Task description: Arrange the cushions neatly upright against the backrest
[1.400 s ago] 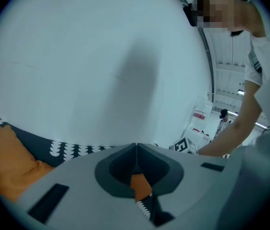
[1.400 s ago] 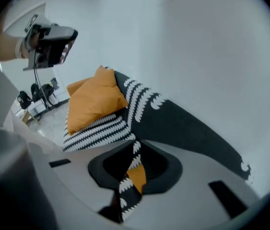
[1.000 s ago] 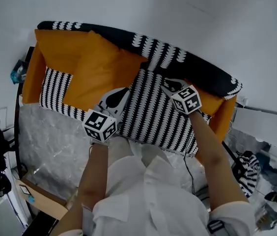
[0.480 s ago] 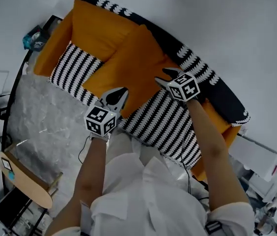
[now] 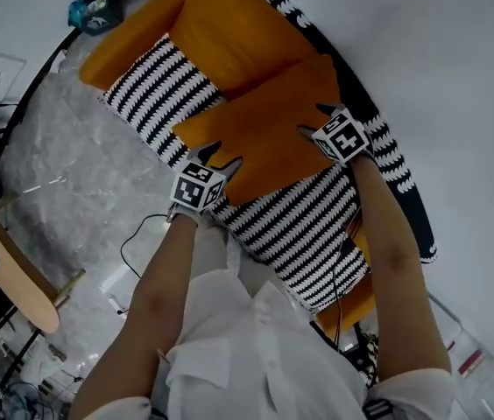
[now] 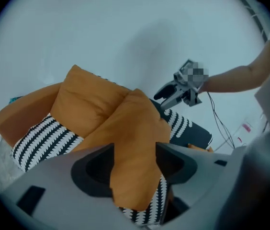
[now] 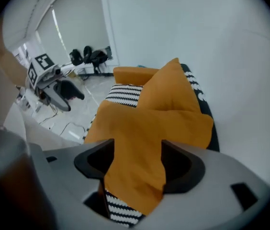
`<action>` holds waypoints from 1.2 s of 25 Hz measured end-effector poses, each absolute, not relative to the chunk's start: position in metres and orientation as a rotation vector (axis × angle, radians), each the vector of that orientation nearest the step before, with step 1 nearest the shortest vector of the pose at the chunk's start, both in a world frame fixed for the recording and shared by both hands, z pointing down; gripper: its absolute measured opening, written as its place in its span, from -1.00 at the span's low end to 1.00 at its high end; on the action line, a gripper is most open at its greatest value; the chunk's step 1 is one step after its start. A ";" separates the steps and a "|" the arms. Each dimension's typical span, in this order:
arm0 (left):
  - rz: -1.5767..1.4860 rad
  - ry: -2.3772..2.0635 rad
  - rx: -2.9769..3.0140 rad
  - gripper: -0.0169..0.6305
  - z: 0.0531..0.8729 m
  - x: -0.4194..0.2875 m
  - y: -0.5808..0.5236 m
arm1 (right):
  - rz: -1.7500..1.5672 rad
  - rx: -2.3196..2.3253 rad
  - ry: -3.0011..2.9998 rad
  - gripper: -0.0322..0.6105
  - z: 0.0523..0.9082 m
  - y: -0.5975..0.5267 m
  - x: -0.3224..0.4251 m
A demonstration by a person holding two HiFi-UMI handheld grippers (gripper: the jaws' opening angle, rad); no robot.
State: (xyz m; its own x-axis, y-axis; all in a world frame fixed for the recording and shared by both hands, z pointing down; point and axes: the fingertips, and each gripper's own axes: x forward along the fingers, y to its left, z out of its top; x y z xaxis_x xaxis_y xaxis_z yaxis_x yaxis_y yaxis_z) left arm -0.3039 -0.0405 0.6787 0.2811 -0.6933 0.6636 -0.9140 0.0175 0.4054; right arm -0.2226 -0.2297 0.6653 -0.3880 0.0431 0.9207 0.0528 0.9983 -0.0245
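A: What is different now, compared with a second ago?

B: Both hands have gone along the sofa (image 5: pixel 98 55). A second ago they were over the striped part in front of the person. Now the left gripper (image 5: pixel 221 156) and the right gripper (image 5: pixel 313 121) are at the near edge of the middle orange cushion (image 5: pixel 264 125).

A: And the claws?

B: Both have just been opening. The left one was closed a second ago, and now its jaws stand wide apart. The right one is also wide. In each gripper view a corner of the orange cushion is between the jaws, but I do not see the pads pressing on it.

A: So nothing is held?

B: I think not. Both claws are open and around the cushion's edge.

A: Where is this cushion?

B: It lies slanted on the striped seat (image 5: pixel 151 81), with its far side toward the backrest (image 5: pixel 387 151). It is not upright. The far orange cushion (image 5: pixel 229 33) stands just beside it and leans on the backrest.

A: What does this mean for the task?

B: In my opinion the middle cushion is the next one. The claws must close on its two corners, and then it can be raised against the backrest.
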 end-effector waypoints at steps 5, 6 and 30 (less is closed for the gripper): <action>0.603 -1.373 1.760 0.02 0.719 -0.323 -0.063 | -0.358 -0.371 -1.763 0.11 0.695 -0.240 -0.243; 0.673 -1.354 1.768 0.04 0.728 -0.325 -0.066 | -0.435 -0.419 -1.711 0.12 0.702 -0.242 -0.243; 1.342 -1.118 1.690 -0.82 0.820 -0.348 -0.067 | -0.761 -0.443 -1.490 -0.65 0.763 -0.244 -0.240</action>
